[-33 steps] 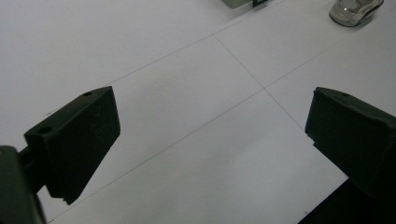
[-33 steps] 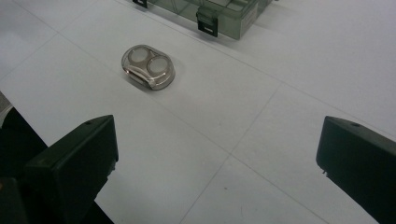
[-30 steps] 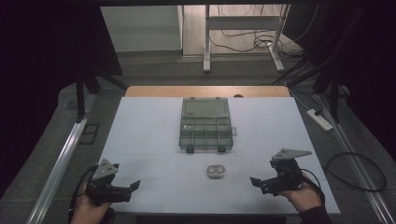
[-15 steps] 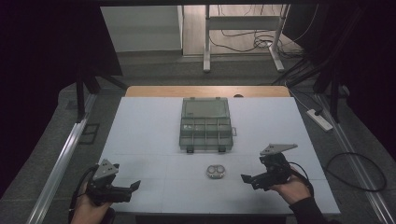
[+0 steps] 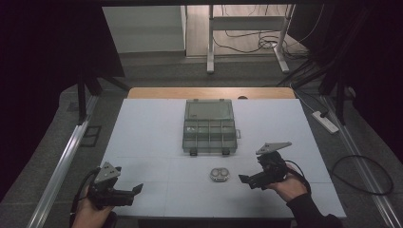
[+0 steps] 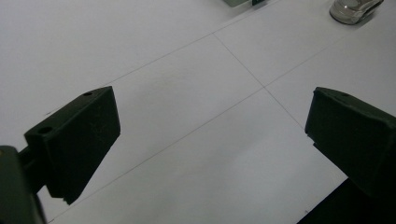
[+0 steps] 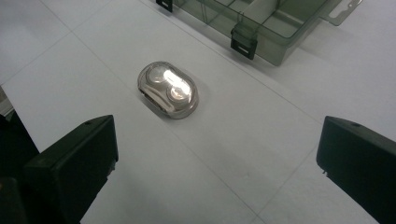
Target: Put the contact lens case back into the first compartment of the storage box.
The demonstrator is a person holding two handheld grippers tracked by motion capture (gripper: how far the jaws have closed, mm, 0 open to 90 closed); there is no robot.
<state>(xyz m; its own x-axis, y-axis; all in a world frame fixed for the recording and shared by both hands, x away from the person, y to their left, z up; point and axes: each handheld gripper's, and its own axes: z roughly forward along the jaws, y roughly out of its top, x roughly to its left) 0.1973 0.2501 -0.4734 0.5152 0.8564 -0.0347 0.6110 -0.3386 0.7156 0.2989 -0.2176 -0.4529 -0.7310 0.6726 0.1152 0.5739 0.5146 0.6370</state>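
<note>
A small clear oval case (image 5: 219, 175) with two round wells lies on the white table, just in front of an open grey compartment box (image 5: 208, 126). My right gripper (image 5: 247, 180) is open, a short way right of the oval case and pointing at it; in the right gripper view the case (image 7: 168, 89) lies ahead between the wide-apart jaws, with the box's front wall (image 7: 261, 29) beyond. My left gripper (image 5: 135, 190) is open near the table's front left edge, with bare table between its jaws. The case (image 6: 355, 9) shows at the left gripper view's top right.
The white table (image 5: 142, 133) has thin seam lines. A wooden strip (image 5: 209, 92) runs along its far edge. A power strip (image 5: 325, 121) and cables lie on the floor to the right, with metal rails on both sides.
My right gripper has moved left and slightly forward toward the oval case. The left gripper has stayed where it was.
</note>
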